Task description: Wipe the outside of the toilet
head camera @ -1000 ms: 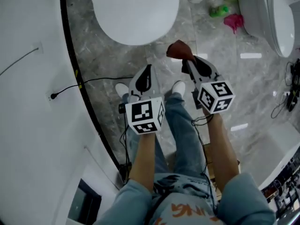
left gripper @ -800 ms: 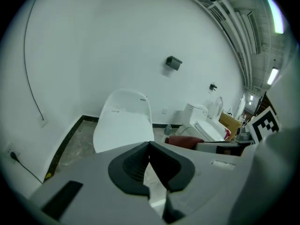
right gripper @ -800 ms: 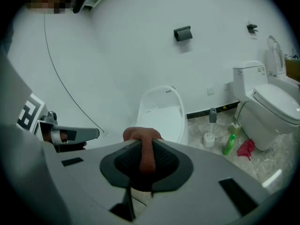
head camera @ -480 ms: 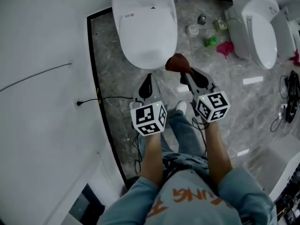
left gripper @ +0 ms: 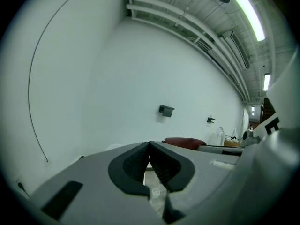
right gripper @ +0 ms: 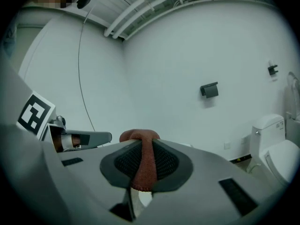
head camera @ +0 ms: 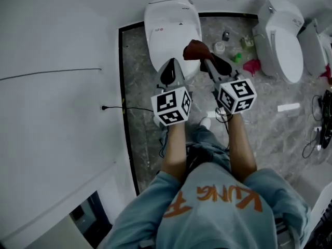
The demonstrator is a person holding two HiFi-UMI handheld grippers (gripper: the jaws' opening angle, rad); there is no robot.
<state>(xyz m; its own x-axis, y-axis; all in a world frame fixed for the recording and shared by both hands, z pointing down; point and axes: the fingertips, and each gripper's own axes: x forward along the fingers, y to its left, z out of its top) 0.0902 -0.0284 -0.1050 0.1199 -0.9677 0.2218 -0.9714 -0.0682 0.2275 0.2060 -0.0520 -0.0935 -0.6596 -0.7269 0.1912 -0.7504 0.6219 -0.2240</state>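
**Q:** What is in hand, lower centre of the frame?

**A:** The left gripper [head camera: 173, 64] is pressed together on nothing. The right gripper [head camera: 206, 60] is clamped on a fold of reddish-brown cloth [head camera: 193, 49], whose bunch pokes past the tips.

**Q:** How will it handle?

**A:** Likely soft, light and limp. The mid-fold hold looks sound, leaving the loose bunch to press. The toilet [head camera: 166, 22], lid down at upper centre beyond the cloth, is hard, glossy and fixed, and probably slippery. Whether the two touch cannot be told.

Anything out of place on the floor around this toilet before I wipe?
Yes: a crumpled pink cloth, a green object and a small white pot lie loose on the grey floor between the white toilet and its neighbour. A black cable trails loose at left.
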